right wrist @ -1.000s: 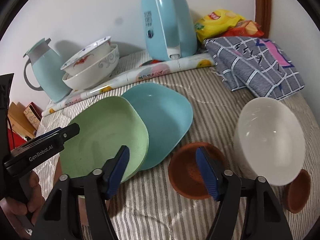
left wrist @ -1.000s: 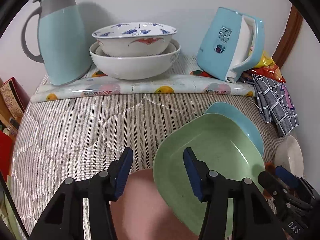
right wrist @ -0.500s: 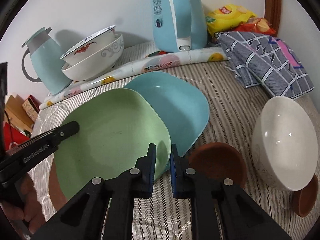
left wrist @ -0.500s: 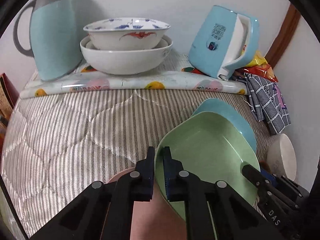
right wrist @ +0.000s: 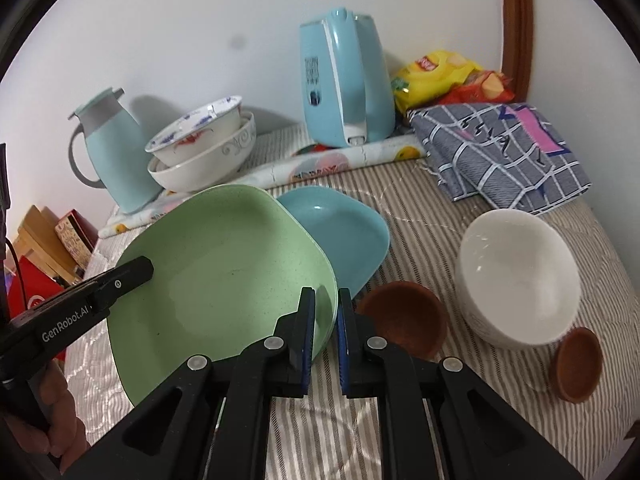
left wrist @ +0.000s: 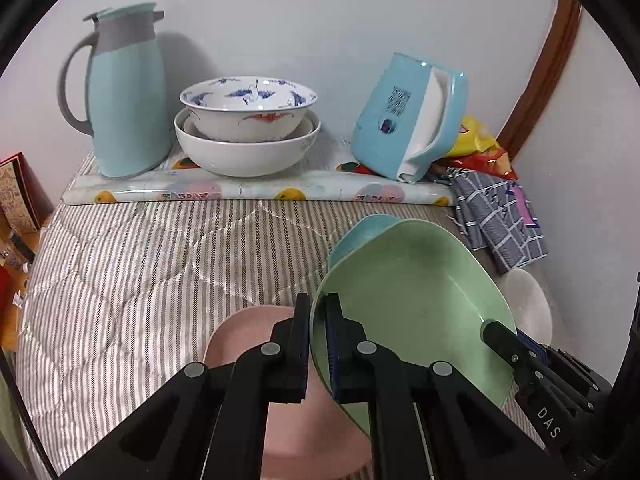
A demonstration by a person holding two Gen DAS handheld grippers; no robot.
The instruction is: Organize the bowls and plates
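My left gripper (left wrist: 317,344) and right gripper (right wrist: 325,336) each clamp opposite rims of the green plate (right wrist: 224,280), lifted and tilted above the pink plate (left wrist: 248,332) and overlapping the blue plate (right wrist: 340,236). I judge this the stacking step; next I need a level, joint carry onto another plate.

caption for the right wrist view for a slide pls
Both grippers, right gripper and left gripper, clamp opposite rims of the green plate, tilted above the blue plate.

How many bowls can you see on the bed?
5: two nested white bowls by the wall, one white bowl on the right, and two brown bowls near it. Others may be hidden.
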